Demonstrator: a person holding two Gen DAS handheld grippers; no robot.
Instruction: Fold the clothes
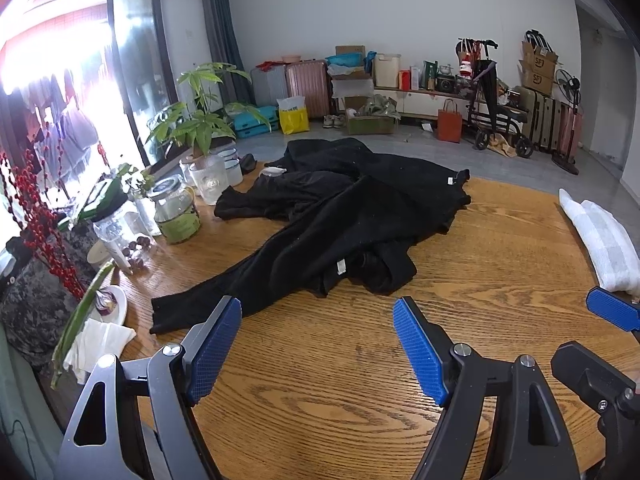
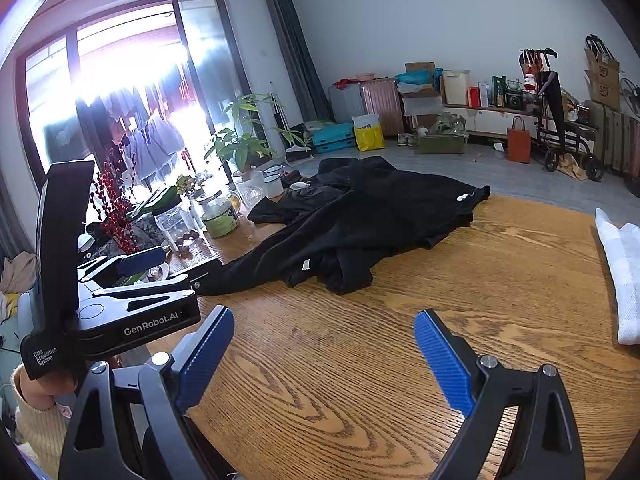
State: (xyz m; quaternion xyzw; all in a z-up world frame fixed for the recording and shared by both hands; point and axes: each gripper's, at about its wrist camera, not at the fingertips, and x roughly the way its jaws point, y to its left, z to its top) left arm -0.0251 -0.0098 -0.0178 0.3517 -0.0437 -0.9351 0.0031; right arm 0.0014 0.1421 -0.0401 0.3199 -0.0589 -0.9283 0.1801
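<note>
One wooden table (image 1: 500,264) fills the lower half of both views, its oak grain bare in front of the tools. On it lies one black garment (image 1: 340,216), crumpled and unfolded, centred on the tabletop and spread toward the far edge. Its long axis runs from 8 o'clock to 2 o'clock in the left wrist view: one narrow sleeve or leg trails to 8 o'clock, ending near the left gripper, and the bulk is heaped toward 1 o'clock. Two small white labels show on the cloth.

One folded white towel (image 1: 600,240) lies at 3 o'clock along the table's right edge, well apart from the garment. A cluster of glass jars (image 1: 178,210) stands at 9 o'clock, beside one spray of red berries (image 1: 36,216); the exact jar count cannot be told.

Two grippers hover low over bare wood at 6 o'clock. The left gripper (image 1: 318,346) has its two blue pads spread wide, holding nothing. The right gripper (image 2: 324,354) likewise has its two blue pads wide apart and holds nothing. Neither touches the garment.
</note>
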